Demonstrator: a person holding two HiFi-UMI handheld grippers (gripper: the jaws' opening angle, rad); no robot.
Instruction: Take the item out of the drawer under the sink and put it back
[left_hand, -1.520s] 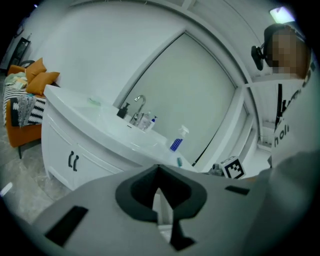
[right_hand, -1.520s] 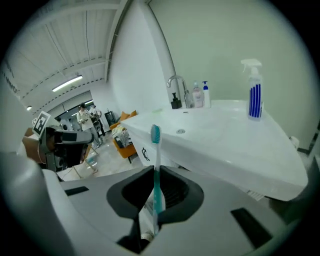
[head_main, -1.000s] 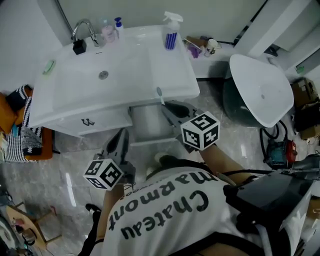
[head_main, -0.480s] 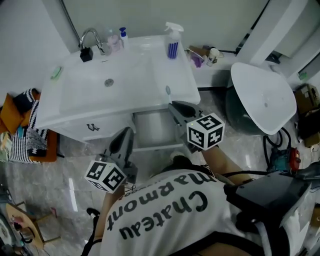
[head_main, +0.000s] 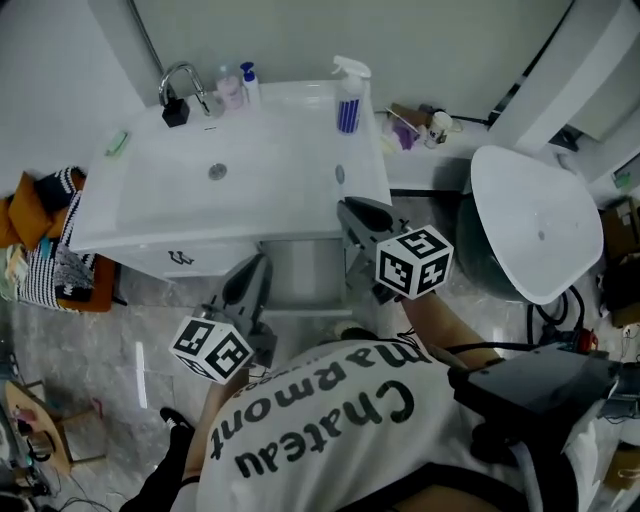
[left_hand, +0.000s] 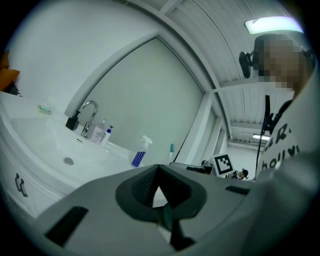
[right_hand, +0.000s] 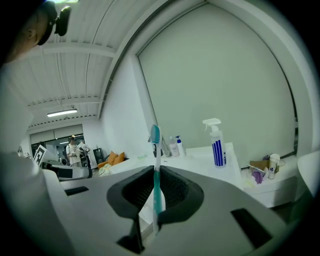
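A wide white ceramic sink counter is seen from above, set against a pale wall. To its right, well apart, a large white oval lid is seen on a dark rounded base. Under the counter's front edge a grey-lined drawer with a white front is pulled out.

The right gripper is held above the drawer's right side, with its tips reaching over the counter's front right corner. Its jaws are narrowly parted and pressed onto the handle of a slim teal and white toothbrush. The handle is clamped upright between the pads, and the teal head is raised clear above the jaw tips. In the head view that head is seen over the counter, near its right edge.

The left gripper is held lower, just left of the drawer, near the counter's front. Its jaws are closed tip to tip, and nothing is held between them.

A clear spray bottle with blue stripes and a white trigger is stood at the counter's back right. A curved chrome tap is mounted at the back left.
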